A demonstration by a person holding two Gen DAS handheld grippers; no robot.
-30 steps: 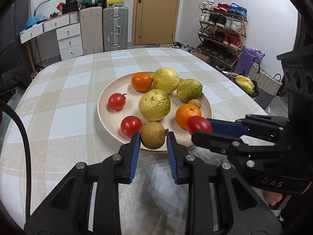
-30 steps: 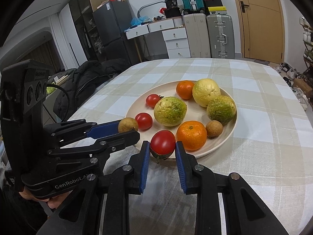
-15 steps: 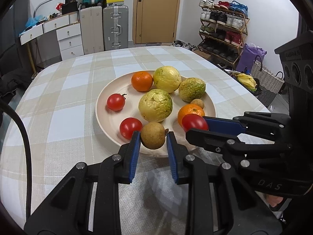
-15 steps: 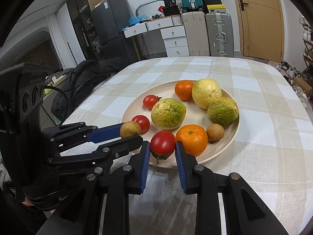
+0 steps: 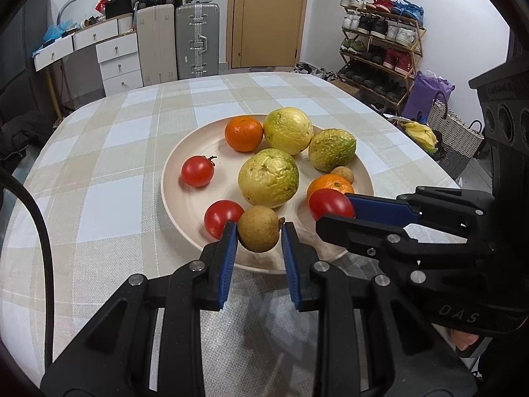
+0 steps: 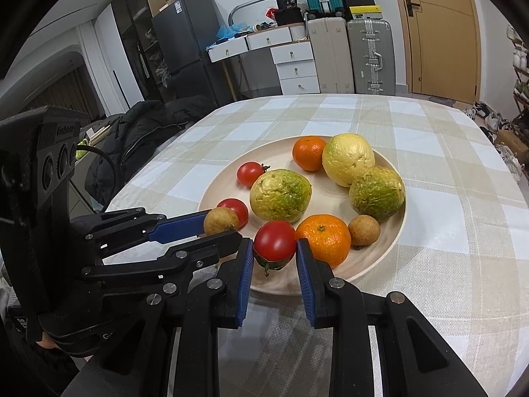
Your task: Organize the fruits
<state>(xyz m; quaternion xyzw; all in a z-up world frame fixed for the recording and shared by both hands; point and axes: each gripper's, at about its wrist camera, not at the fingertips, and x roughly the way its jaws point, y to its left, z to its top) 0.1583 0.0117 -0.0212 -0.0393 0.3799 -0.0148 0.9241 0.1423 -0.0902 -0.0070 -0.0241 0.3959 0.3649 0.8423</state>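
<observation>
While both grippers clamp fruit above the near rim of the plate (image 5: 172,178), the step in hand looks like lowering each piece into a free spot, and it is done well by easing down slowly and opening the jaws only once the fruit rests on the plate, so neither rolls off the edge. The left gripper (image 5: 259,231) is closed on a brown longan (image 5: 258,229), which sits squarely between its blue pads at the plate's 6 o'clock, just beside a tomato (image 5: 220,216). The right gripper (image 6: 275,248) holds a red tomato (image 6: 275,241) pinched between its pads, around 5 o'clock, touching or nearly touching an orange (image 6: 325,236).
</observation>
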